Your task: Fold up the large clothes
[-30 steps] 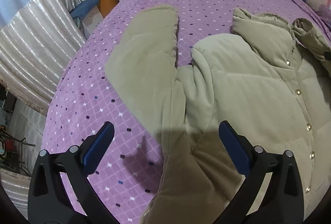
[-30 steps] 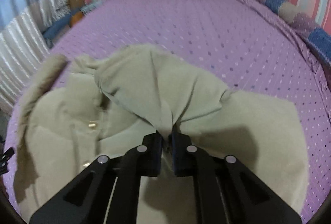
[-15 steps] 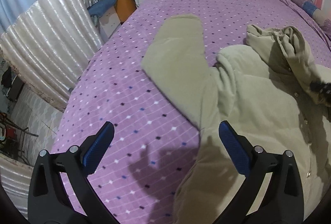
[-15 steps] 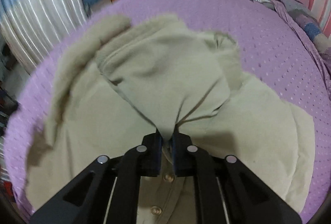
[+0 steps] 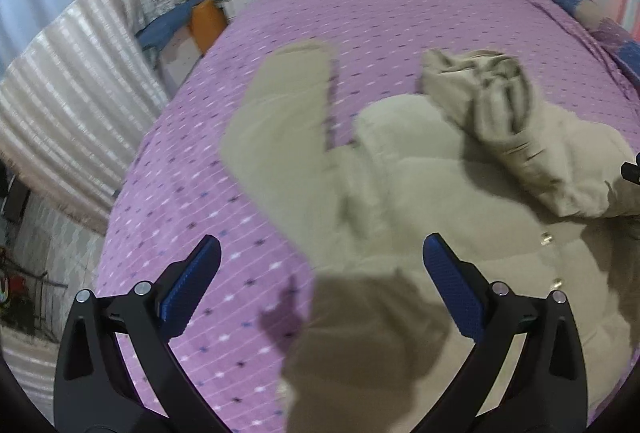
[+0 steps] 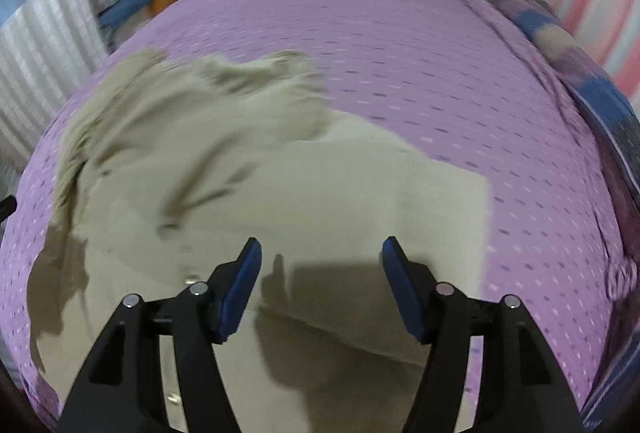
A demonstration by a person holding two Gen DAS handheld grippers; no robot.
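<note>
Purple diamond-print bed [image 5: 248, 193] spread flat as folding ground, carrying the beige padded jacket [image 5: 420, 217] front-up near its foot. One jacket sleeve [image 5: 516, 137] laid across the chest, the other sleeve [image 5: 288, 121] flung outward, unfolded. Left claw [image 5: 320, 273] spread wide and empty above; right claw [image 6: 320, 273] opening, nothing between.

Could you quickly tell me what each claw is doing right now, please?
Left claw: open, holding nothing, above the coat.
Right claw: opening, nothing between its jaws; the sleeve lies on the coat.
</note>
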